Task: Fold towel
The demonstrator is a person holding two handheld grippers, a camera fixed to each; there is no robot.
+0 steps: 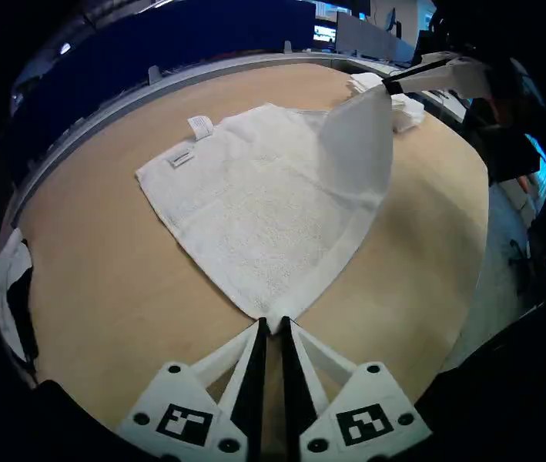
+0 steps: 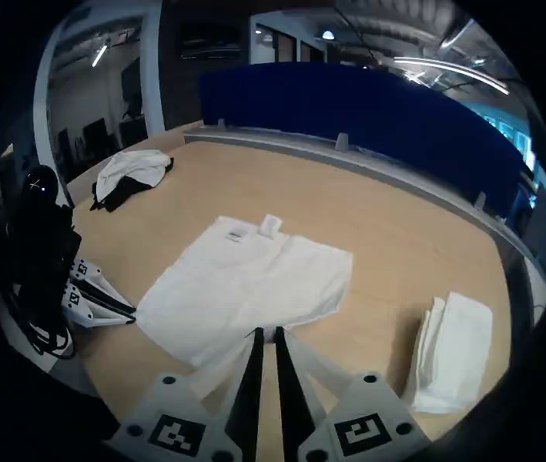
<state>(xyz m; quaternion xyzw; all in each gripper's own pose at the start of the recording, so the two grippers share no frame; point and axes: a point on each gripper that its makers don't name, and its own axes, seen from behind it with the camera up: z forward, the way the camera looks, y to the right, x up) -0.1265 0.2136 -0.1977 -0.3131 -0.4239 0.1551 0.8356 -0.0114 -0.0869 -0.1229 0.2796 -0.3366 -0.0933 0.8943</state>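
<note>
Towel pinched at two corners, mid-table

White terry towel (image 1: 265, 208), nubbly weave with a smoother flat border, lies mostly flat on the pale wood table (image 1: 118, 292). Left gripper (image 1: 274, 323) has its fingers squeezed together on one corner. Right gripper (image 2: 268, 331) is clamped on the next corner and holds it up off the table, so that side stands as a curved flap. Long axis is hard to call, it looks close to square. The edge with the loop tag (image 1: 200, 125) and small sewn label (image 1: 181, 159) faces the blue partition (image 2: 365, 100); the writing on both is too small to read. Folded white stack (image 1: 407, 112) sits near the table edge, apart from the towel.
</note>
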